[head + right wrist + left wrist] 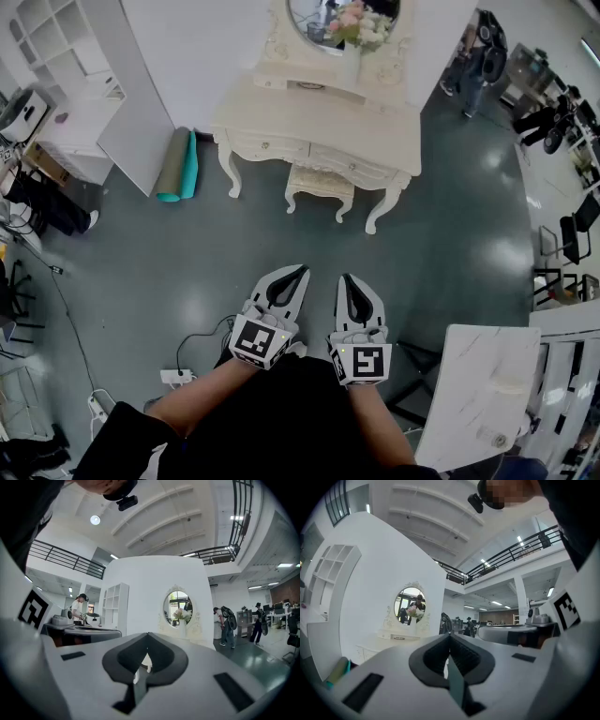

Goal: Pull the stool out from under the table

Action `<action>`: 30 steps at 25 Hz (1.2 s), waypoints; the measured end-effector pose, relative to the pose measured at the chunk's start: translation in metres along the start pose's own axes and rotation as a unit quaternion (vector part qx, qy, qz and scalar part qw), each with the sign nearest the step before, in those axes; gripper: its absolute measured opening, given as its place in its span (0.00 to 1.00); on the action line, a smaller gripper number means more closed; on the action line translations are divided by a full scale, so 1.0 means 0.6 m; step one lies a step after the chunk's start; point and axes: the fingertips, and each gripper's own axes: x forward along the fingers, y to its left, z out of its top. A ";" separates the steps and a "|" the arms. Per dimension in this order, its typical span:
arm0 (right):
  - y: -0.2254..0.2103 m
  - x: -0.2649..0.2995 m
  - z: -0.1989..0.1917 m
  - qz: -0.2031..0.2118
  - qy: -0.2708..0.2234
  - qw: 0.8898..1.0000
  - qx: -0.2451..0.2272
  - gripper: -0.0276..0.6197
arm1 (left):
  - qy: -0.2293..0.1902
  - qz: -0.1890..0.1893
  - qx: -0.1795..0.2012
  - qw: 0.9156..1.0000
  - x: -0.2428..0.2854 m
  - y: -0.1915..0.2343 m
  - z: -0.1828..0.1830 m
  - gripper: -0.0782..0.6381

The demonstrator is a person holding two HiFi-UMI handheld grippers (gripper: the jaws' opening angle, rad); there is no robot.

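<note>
A cream stool [321,182] with carved legs stands tucked under the cream dressing table [281,112], only its front edge and legs showing in the head view. My left gripper [302,270] and right gripper [344,279] hover side by side over the dark floor, well short of the stool. Both are shut with nothing between the jaws. In the left gripper view the left gripper [449,635] points at the table [396,637] and its oval mirror [410,604]. In the right gripper view the right gripper [148,635] faces the same mirror [180,606].
A rolled grey and teal mat [177,165] leans by the table's left leg. White shelves [70,66] stand at far left, a white marble-topped table [487,389] at near right. A power strip and cable [178,376] lie on the floor near my left arm. People [478,56] stand far right.
</note>
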 end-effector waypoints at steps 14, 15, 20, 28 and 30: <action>-0.035 0.014 -0.039 -0.023 0.007 0.999 0.032 0.07 | 0.004 -0.012 -0.005 1.000 0.022 0.008 -0.023 0.13; -0.039 0.023 -0.041 -0.025 0.007 0.999 0.034 0.07 | 0.004 -0.011 -0.006 1.000 0.029 0.015 -0.025 0.13; -0.060 0.079 -0.043 -0.029 0.014 0.999 0.031 0.07 | 0.006 -0.013 -0.008 1.000 0.070 0.056 -0.028 0.13; -0.103 0.210 -0.089 -0.021 0.050 0.998 0.039 0.07 | 0.023 -0.003 -0.029 0.999 0.166 0.173 -0.066 0.13; -0.116 0.244 -0.099 -0.020 0.059 0.997 0.038 0.07 | 0.028 -0.004 -0.028 0.999 0.195 0.202 -0.072 0.13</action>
